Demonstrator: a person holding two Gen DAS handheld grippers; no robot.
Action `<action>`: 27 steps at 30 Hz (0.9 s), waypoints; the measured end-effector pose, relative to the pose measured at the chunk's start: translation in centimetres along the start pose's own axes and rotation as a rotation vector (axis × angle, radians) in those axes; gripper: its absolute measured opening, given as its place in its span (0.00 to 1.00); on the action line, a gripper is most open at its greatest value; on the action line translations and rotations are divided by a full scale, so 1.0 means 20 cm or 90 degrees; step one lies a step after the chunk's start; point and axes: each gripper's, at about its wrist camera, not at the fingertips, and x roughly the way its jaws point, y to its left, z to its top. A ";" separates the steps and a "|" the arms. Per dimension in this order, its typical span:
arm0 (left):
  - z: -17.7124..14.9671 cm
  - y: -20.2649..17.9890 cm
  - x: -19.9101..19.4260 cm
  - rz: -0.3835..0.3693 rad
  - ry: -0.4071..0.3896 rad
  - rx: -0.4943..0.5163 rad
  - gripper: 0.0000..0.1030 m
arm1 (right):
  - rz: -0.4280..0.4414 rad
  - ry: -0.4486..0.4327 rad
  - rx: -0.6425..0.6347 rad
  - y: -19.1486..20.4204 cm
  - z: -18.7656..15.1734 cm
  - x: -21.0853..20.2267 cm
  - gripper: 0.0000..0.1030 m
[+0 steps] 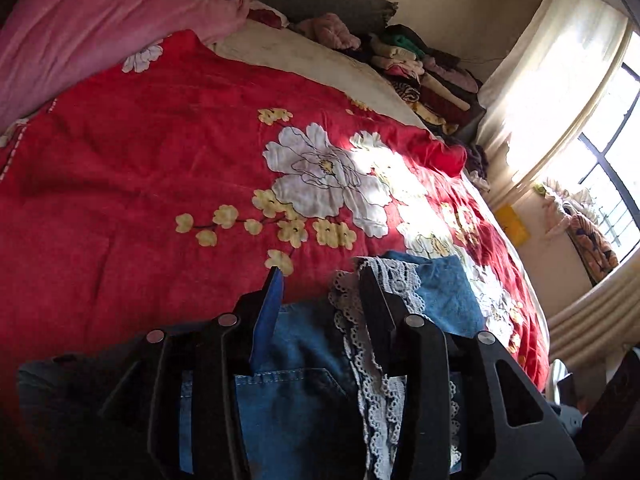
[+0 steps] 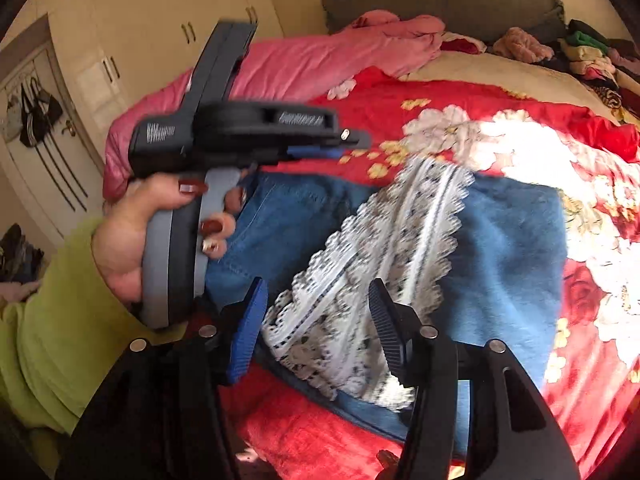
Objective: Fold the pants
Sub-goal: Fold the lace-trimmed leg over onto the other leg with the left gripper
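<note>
Blue denim pants [image 2: 508, 248] with a white lace trim [image 2: 384, 248] lie folded on the red floral bedspread [image 2: 440, 92]. My right gripper [image 2: 318, 286] hovers over the lace, open, with nothing pressed between its pads. At the left of the right wrist view a hand [image 2: 132, 216] in a green sleeve holds my left gripper [image 2: 344, 144], blurred, above the pants' far edge. From the left wrist view, the left gripper [image 1: 320, 276] stands open over the denim pants [image 1: 288, 400]. The lace trim [image 1: 360, 352] runs beside its right finger.
A pink quilt [image 1: 80, 32] is bunched at the head of the bed, beside a grey headboard [image 2: 440, 4]. A pile of folded clothes [image 1: 420, 68] lines the far bedside. A curtained window [image 1: 560, 92] stands to the right, and cream wardrobe doors [image 2: 160, 20] to the left.
</note>
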 end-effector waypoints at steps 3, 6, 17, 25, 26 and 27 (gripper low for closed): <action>0.00 -0.02 0.07 -0.041 0.028 -0.020 0.45 | -0.086 -0.022 0.053 -0.25 0.10 -0.06 0.60; 0.01 -0.05 0.15 -0.034 0.049 -0.028 0.59 | -0.147 -0.003 0.087 -0.49 0.19 -0.02 0.60; 0.06 -0.16 0.33 0.034 0.062 0.016 0.11 | -0.106 0.087 0.099 -0.73 0.20 0.33 0.14; 0.02 -0.08 0.28 0.125 0.039 0.029 0.30 | -0.222 0.056 -0.011 -0.67 0.21 0.37 0.42; 0.01 -0.08 0.24 0.130 0.036 0.032 0.30 | -0.215 0.041 0.008 -0.68 0.19 0.32 0.42; -0.01 -0.09 0.19 0.137 0.032 0.040 0.30 | -0.205 0.023 0.021 -0.69 0.18 0.25 0.42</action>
